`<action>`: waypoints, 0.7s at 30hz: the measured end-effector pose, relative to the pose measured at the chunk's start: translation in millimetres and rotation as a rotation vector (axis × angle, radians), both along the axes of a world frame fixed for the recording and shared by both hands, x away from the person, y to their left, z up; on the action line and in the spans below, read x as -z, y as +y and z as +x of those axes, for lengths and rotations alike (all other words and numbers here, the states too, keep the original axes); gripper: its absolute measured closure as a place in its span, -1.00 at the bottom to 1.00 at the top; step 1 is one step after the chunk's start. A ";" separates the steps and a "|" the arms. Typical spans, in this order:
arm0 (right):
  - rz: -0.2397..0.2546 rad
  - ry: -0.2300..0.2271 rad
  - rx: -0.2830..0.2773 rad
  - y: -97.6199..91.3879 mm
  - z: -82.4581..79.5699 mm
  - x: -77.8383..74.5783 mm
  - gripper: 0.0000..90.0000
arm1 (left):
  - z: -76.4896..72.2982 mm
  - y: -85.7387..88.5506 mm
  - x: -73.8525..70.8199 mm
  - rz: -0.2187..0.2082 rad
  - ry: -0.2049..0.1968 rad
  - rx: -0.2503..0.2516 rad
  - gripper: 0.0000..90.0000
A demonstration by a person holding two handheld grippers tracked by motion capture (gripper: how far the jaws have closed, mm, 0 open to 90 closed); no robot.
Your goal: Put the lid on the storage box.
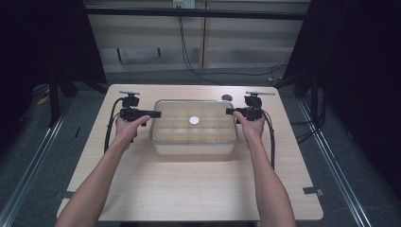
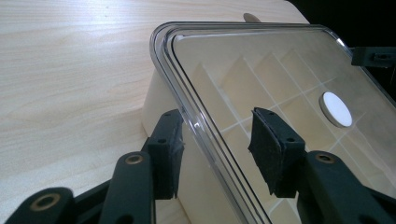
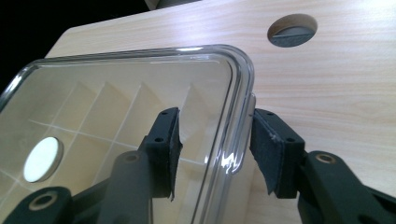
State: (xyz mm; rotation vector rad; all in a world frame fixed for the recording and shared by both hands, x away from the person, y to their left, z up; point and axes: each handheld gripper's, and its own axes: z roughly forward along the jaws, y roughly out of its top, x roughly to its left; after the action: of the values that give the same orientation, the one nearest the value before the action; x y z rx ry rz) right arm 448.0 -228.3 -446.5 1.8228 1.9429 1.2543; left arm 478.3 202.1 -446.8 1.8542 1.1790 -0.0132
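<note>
My left gripper (image 2: pixel 215 149) and right gripper (image 3: pixel 215 149) each stand released, pads clear of the clear lid (image 1: pixel 194 109) rim that runs between their jaws, one at each short end of the compartment box (image 1: pixel 194 146); a careless pull away could snag and shift the lid

The clear-lidded box (image 1: pixel 194 126) stands mid-bench (image 1: pixel 189 189); bare wood lies wide on its near side; the left claw (image 1: pixel 156 114) and right claw (image 1: pixel 230 111) straddle its end rims, pads seemingly just clear; a round hole (image 1: pixel 227 98) sits at the far right.
</note>
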 end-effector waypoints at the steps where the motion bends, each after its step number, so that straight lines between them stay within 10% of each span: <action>1: -0.021 -0.004 0.004 0.5 -0.8 -1.6 0.23 | -1.8 -1.0 -2.4 0.036 -0.030 -0.006 0.21; 21: 0.006 -0.098 -0.109 -2.3 -32.3 -19.4 -0.07 | -29.2 11.9 -15.8 0.058 -0.105 -0.012 0.12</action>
State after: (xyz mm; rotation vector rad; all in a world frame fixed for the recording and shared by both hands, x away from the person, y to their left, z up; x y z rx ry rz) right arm 415.6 -230.6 -427.0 1.6450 2.0102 1.3565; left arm 449.1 214.0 -430.9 1.8753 1.1279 0.1249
